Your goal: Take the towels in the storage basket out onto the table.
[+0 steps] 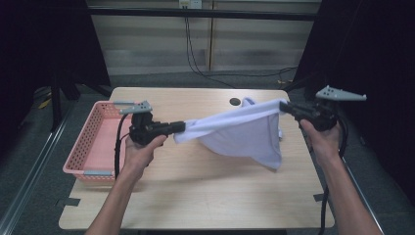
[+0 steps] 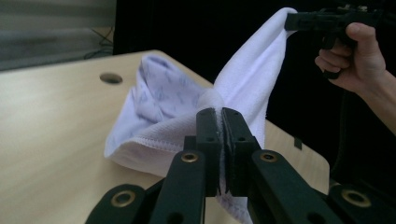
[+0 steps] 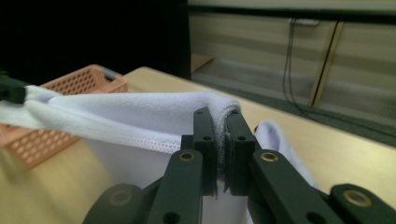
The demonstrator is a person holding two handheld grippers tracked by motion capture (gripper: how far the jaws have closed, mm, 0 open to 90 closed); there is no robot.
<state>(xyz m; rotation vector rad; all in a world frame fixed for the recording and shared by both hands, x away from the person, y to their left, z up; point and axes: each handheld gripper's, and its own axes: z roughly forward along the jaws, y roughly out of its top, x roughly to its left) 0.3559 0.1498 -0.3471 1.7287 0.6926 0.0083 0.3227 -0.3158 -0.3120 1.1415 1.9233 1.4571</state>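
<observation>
A white cloth (image 1: 244, 131) hangs stretched above the wooden table (image 1: 195, 196), its upper edge taut between the two grippers and its lower part sagging toward the tabletop. My left gripper (image 1: 182, 127) is shut on the cloth's left corner; in the left gripper view the cloth (image 2: 163, 112) is pinched between the closed jaws of my left gripper (image 2: 221, 114). My right gripper (image 1: 285, 105) is shut on the right corner, and the right gripper view shows the cloth (image 3: 126, 114) folded over the tips of my right gripper (image 3: 220, 116).
A pink plastic basket (image 1: 90, 142) sits at the table's left edge, just behind the left hand. A round cable hole (image 1: 235, 102) lies near the table's far edge. Black curtains flank both sides, and cables hang down the back wall.
</observation>
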